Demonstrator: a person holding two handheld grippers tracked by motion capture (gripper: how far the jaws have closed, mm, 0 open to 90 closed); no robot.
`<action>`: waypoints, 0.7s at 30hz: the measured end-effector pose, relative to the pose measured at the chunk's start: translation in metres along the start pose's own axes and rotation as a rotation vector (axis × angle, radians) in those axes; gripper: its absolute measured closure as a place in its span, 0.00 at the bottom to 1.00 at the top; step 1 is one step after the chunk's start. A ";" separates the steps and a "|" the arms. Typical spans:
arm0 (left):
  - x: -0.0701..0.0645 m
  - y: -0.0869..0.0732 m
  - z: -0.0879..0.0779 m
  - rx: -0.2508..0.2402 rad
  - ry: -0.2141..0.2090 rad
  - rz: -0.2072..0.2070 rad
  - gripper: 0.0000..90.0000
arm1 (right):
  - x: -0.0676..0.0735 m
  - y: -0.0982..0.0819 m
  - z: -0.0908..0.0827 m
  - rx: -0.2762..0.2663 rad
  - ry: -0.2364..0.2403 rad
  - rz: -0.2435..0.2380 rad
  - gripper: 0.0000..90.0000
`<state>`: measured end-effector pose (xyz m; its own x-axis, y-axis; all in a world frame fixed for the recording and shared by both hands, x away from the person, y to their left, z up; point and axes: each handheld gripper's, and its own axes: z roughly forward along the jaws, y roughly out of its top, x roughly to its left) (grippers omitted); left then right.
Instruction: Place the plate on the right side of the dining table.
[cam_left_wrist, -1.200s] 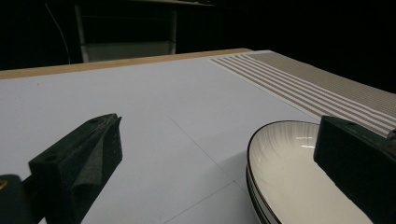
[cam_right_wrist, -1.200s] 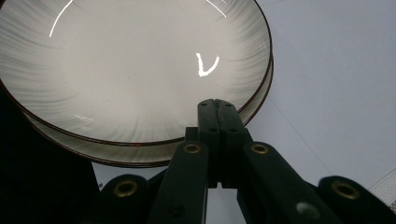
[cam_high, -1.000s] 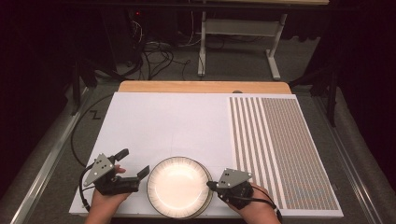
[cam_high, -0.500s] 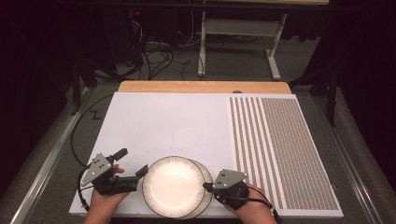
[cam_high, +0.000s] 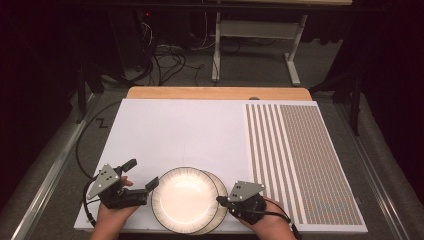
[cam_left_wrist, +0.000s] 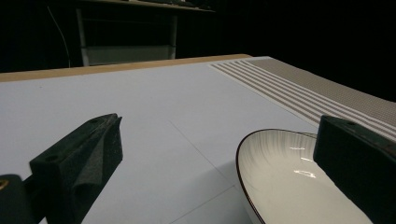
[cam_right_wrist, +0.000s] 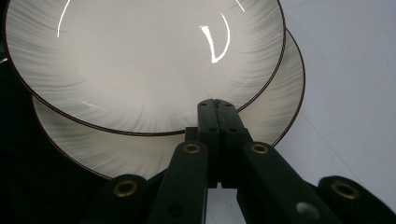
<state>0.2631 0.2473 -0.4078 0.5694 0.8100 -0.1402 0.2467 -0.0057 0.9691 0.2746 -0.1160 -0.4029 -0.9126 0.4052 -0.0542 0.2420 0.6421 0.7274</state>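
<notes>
Here, two cream plates with dark rims sit stacked near the front edge of the white board (cam_high: 190, 130), the upper plate (cam_high: 184, 199) shifted a little to the left so that the lower plate (cam_high: 222, 192) peeks out as a crescent on the right. The right gripper (cam_high: 220, 199) comes in from the right with its jaws pressed flat together, their joined tips lying over the lower plate's exposed band and reaching the rim of the upper plate; in the right gripper view the tips (cam_right_wrist: 216, 105) meet that rim, though whether they press on it or merely rest beside it I cannot tell (nothing is caught between them). The left gripper (cam_high: 142, 175) sits just left of the stack with its jaws spread wide, one pad close to the upper plate's left rim, the other well out over bare board. In the left gripper view the plate (cam_left_wrist: 289, 186) lies low beside the right-hand pad, not pinched.
</notes>
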 end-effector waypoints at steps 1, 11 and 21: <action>0.000 0.000 0.000 0.000 0.000 0.000 0.02 | 0.000 0.000 0.000 -0.001 0.001 -0.004 1.00; 0.000 0.000 0.000 0.001 0.000 0.001 0.02 | -0.001 0.000 0.001 0.002 0.005 -0.005 1.00; 0.001 0.000 -0.001 -0.003 0.000 0.000 0.02 | -0.001 0.000 0.001 0.000 0.005 -0.005 1.00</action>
<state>0.2629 0.2483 -0.4072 0.5691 0.8103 -0.1398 0.2442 -0.0042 0.9697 0.2762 -0.1157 -0.4032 -0.9156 0.3984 -0.0546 0.2372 0.6446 0.7268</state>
